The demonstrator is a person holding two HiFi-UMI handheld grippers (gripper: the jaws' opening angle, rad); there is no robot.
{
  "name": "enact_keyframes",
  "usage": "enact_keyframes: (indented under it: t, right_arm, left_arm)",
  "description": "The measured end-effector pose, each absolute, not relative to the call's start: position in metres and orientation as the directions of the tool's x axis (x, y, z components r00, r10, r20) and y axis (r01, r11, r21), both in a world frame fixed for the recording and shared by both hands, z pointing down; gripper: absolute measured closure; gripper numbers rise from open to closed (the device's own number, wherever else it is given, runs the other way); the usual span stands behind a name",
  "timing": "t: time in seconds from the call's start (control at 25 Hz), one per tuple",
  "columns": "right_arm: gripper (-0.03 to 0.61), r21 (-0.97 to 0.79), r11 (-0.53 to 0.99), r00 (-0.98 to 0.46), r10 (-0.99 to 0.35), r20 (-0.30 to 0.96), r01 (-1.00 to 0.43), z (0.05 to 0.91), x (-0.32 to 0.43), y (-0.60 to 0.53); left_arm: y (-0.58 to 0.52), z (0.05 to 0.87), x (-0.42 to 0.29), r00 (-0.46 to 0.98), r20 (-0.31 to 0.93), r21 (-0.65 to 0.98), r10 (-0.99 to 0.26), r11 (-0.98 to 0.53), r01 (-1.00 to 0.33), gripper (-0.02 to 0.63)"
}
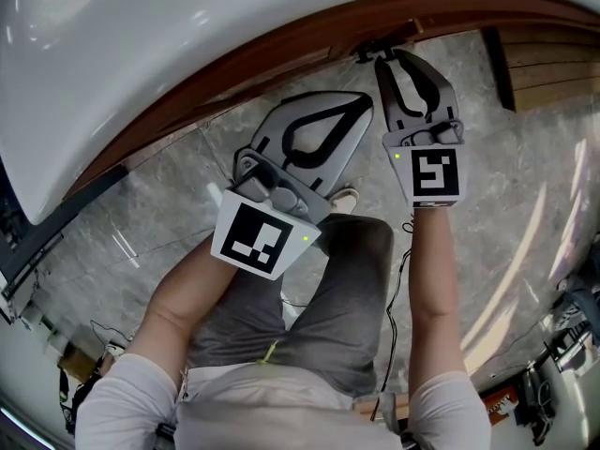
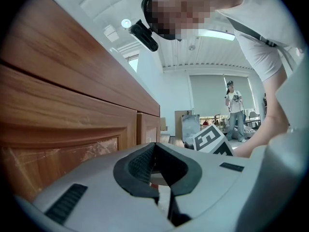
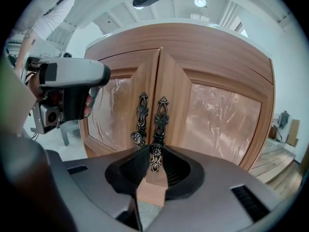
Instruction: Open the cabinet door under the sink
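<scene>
A broad white sink basin (image 1: 187, 45) fills the top of the head view. Under its edge curves the brown wooden cabinet (image 1: 281, 54), and below that lies a grey marble floor (image 1: 525, 186). That view shows the cabinet only as a thin strip from above. The right gripper view faces its front (image 3: 217, 57) and shows two framed doors with coppery, film-covered panels that meet at a centre seam. The left gripper view shows only the wood from the side (image 2: 58, 105). Far down the room it also shows a second person standing (image 2: 235, 110), whom no other view catches.

In the head view the person's grey trousers (image 1: 328, 317) lie below both arms. The left gripper (image 1: 364, 101) hangs over the floor, apart from the cabinet. Its own view shows the jaws brought together at the tips with nothing between them.

The right gripper (image 1: 380, 56) reaches up to the cabinet rim. The head view hides what it meets there. Its own view shows two dark, ornate metal handles side by side at the seam, one on the left-hand door (image 3: 141, 111) and one on the right-hand door (image 3: 227, 115). The jaws stand narrow around the round knob (image 3: 155, 149) at the foot of the right-hand door's handle (image 3: 161, 114), with a pad against each side of it.
</scene>
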State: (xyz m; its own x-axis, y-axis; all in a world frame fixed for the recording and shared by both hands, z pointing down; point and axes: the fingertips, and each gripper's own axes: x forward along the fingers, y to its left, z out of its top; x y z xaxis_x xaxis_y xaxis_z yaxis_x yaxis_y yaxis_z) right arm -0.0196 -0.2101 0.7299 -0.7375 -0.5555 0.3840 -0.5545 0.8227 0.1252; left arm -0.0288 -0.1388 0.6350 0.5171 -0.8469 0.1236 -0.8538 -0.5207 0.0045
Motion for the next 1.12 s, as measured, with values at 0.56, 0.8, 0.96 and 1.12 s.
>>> enact_keyframes:
  t: [0.56, 0.8, 0.96, 1.12]
  right_arm:
    - [0.482, 0.1, 0.86, -0.775, -0.496, 0.392, -0.5, 0.723, 0.01, -0.192]
    - [0.482, 0.084, 0.867, -0.772, -0.478, 0.418, -0.491, 0.728, 0.021, -0.186]
    - [0.482, 0.073, 0.865, -0.776, -0.48, 0.41, -0.496, 0.728, 0.023, -0.185]
    - [0.481, 0.073, 0.862, -0.773, -0.484, 0.41, -0.501, 0.728, 0.029, -0.182]
  left_arm:
    - [-0.149, 0.636, -0.014, 0.493, 0.172, 0.028, -0.853, -0.496, -0.868, 0.604]
    - [-0.167, 0.648, -0.006, 0.459, 0.187, 0.027, -0.868, -0.463, -0.886, 0.604]
    - [-0.178, 0.647, -0.007, 0.426, 0.167, 0.032, -0.889, -0.427, -0.904, 0.604]
    - [-0.184, 0.647, -0.006, 0.428, 0.159, 0.027, -0.89, -0.429, -0.903, 0.604]
